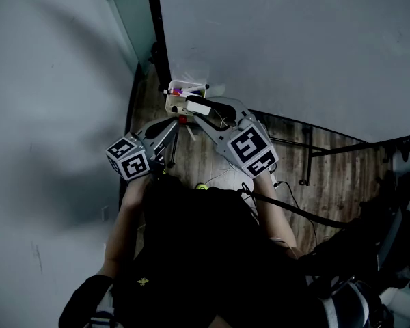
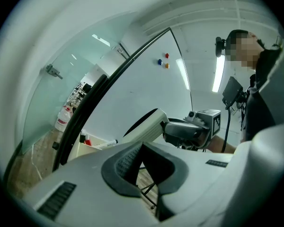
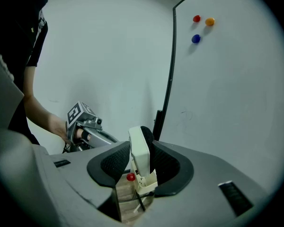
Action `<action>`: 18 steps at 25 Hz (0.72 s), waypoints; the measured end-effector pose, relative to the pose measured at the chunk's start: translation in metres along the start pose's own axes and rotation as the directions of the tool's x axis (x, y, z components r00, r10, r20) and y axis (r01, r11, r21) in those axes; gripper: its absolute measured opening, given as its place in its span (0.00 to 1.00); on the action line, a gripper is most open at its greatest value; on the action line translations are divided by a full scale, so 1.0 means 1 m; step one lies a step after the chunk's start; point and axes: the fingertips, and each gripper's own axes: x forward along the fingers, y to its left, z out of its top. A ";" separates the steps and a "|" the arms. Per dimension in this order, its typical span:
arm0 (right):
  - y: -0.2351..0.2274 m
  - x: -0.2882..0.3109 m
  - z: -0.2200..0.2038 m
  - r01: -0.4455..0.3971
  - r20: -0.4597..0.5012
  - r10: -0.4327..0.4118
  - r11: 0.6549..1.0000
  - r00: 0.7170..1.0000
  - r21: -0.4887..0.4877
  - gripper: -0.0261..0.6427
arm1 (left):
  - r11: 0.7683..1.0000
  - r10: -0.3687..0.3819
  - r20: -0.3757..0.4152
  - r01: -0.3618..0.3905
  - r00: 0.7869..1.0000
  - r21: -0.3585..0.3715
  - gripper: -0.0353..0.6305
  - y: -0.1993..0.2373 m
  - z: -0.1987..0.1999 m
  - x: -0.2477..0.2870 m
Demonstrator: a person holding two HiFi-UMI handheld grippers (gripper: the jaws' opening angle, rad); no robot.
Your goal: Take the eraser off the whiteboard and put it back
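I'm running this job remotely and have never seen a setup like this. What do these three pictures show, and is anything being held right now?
There is no robot arm here. A person holds a two-jaw tool in each hand.

The head view comes from a camera on the person's head, looking steeply down. It shows both tools with their patterned cubes, the wooden floor and the whiteboard.

The other two pictures come from a camera riding on each tool, looking along its jaws.

The right tool has its jaws closed on the eraser, which has a white back and dark felt. It is held near the board's lower corner, over a small tray that holds markers.

The left tool is open and empty, beside the right one.

Three coloured magnets sit high on the board.
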 end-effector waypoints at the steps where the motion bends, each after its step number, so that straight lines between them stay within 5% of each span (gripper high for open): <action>1: 0.000 0.001 -0.001 0.000 -0.004 0.000 1.000 1.000 0.001 0.27 | 1.000 0.001 0.003 -0.001 1.000 -0.007 0.08 0.000 0.000 -0.002; 18: 0.000 0.023 -0.011 0.001 -0.043 0.000 1.000 0.999 0.025 0.27 | 0.999 0.004 0.019 -0.003 1.000 -0.050 0.08 0.005 0.003 -0.023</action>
